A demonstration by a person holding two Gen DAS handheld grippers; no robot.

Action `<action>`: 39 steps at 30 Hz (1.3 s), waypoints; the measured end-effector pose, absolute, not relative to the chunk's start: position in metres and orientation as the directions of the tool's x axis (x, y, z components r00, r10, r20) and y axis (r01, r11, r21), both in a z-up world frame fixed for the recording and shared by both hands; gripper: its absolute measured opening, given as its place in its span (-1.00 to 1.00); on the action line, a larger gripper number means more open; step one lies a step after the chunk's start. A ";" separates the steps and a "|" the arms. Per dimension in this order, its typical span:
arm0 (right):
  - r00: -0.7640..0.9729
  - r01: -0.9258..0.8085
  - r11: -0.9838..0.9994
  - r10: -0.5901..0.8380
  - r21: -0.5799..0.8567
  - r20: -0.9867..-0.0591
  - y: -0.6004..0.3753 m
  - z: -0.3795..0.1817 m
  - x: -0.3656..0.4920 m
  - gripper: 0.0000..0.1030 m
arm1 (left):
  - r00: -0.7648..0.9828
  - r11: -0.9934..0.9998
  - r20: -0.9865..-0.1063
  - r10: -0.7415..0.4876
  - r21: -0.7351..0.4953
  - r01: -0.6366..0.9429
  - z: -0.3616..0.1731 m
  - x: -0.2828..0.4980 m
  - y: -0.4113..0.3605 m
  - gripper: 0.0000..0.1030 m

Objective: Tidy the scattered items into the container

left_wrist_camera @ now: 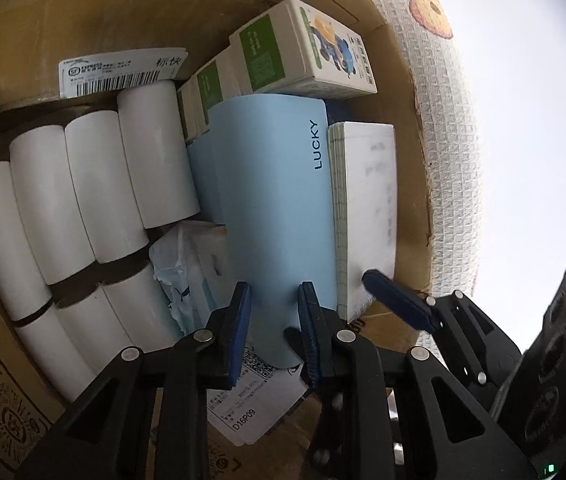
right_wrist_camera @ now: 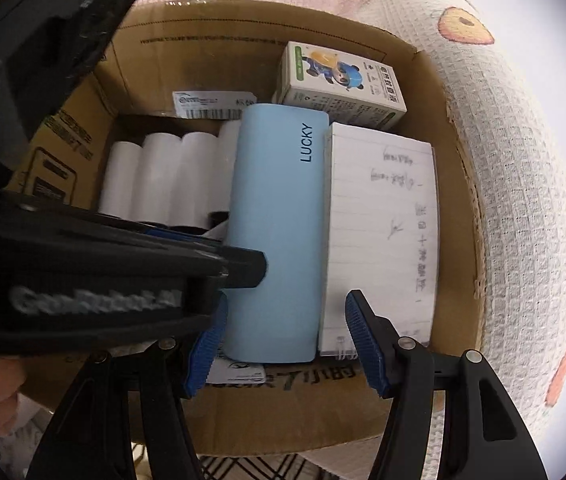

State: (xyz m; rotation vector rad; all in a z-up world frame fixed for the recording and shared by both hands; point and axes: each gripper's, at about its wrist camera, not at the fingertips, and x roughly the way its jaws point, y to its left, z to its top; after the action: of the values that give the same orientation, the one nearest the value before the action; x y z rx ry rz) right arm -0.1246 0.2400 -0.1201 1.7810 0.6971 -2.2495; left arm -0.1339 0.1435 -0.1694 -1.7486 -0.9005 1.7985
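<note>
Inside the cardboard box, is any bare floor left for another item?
Hardly. White rolls, blue LUCKY case and notepad lie side by side, cartons beyond. Only dark slivers between rolls and the box wall above stay bare.

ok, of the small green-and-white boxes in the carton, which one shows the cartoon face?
The top box, lying across the row, farthest from the left gripper. The boxes beneath show only green panels.

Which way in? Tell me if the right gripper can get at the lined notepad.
Probably yes. The right gripper is open just above the near end of the lined notepad, whose top is uncovered. The blue LUCKY case presses its left edge, so gripping across may be tight.
</note>
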 end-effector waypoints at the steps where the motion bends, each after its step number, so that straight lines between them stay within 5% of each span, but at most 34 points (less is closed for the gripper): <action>1: -0.261 0.422 -0.873 0.142 -0.245 -0.955 0.241 -0.121 -0.126 0.15 | -0.076 -0.671 -0.679 0.730 -0.733 0.112 -0.170 -0.133 0.143 -0.49; 6: -0.302 0.319 -0.872 0.278 -0.371 -0.912 0.261 -0.123 -0.135 0.14 | -0.075 -0.667 -0.677 0.733 -0.735 0.121 -0.171 -0.131 0.145 -0.49; 12: -0.280 0.299 -0.924 0.155 -0.240 -0.947 0.270 -0.118 -0.133 0.14 | -0.081 -0.678 -0.685 0.724 -0.728 0.100 -0.167 -0.128 0.150 -0.50; 34: -0.324 0.332 -0.900 0.170 -0.281 -0.931 0.225 -0.083 -0.115 0.17 | -0.194 -0.787 -0.770 0.608 -0.616 -0.023 -0.111 -0.114 0.135 -0.50; 36: -0.329 0.333 -0.898 0.174 -0.286 -0.928 0.220 -0.082 -0.113 0.16 | -0.223 -0.790 -0.766 0.603 -0.613 -0.032 -0.102 -0.109 0.126 -0.41; 39: -0.339 0.337 -0.895 0.176 -0.294 -0.924 0.210 -0.081 -0.107 0.17 | -0.251 -0.809 -0.774 0.581 -0.584 -0.069 -0.087 -0.107 0.115 -0.01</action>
State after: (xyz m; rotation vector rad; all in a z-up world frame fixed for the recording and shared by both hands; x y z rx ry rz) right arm -0.1066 0.2100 -0.0807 1.7431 0.6810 -2.3949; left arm -0.1068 0.1153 -0.0867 -1.5902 -0.6196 2.1053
